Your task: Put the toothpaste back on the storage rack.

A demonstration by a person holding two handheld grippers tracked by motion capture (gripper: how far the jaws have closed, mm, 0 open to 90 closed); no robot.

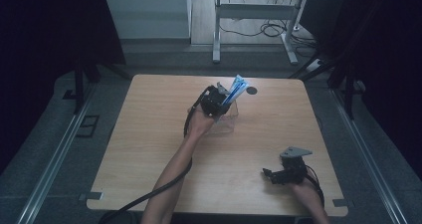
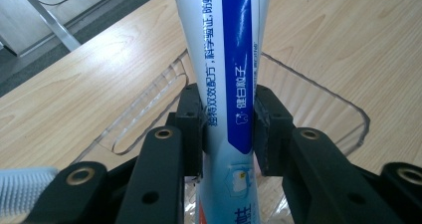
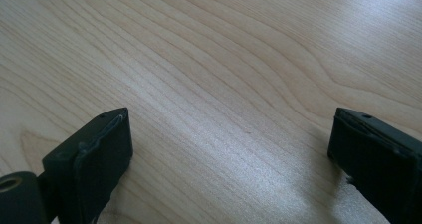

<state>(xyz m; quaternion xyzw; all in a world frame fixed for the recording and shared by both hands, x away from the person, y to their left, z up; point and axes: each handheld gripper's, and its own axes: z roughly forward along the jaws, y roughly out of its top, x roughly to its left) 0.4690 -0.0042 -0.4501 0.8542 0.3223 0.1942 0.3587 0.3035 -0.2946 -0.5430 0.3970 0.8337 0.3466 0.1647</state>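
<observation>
Left hand-held gripper (image 2: 228, 129) over clear plastic container (image 2: 318, 92) near table (image 1: 149, 134) centre, jaws partly closed, pads against both sides of blue-white toothpaste tube (image 2: 229, 59). Tube upright, lower end down inside container, top leaning away. Toothbrush bristles (image 2: 22, 189) at lower-left edge of left gripper view. Right hand-held gripper (image 3: 229, 149) idle low over bare table near front right corner, jaws wide apart, nothing between. Step judged: placing tube into container. Next move calls for widening jaws fully, then lifting straight up without dragging tube out.
</observation>
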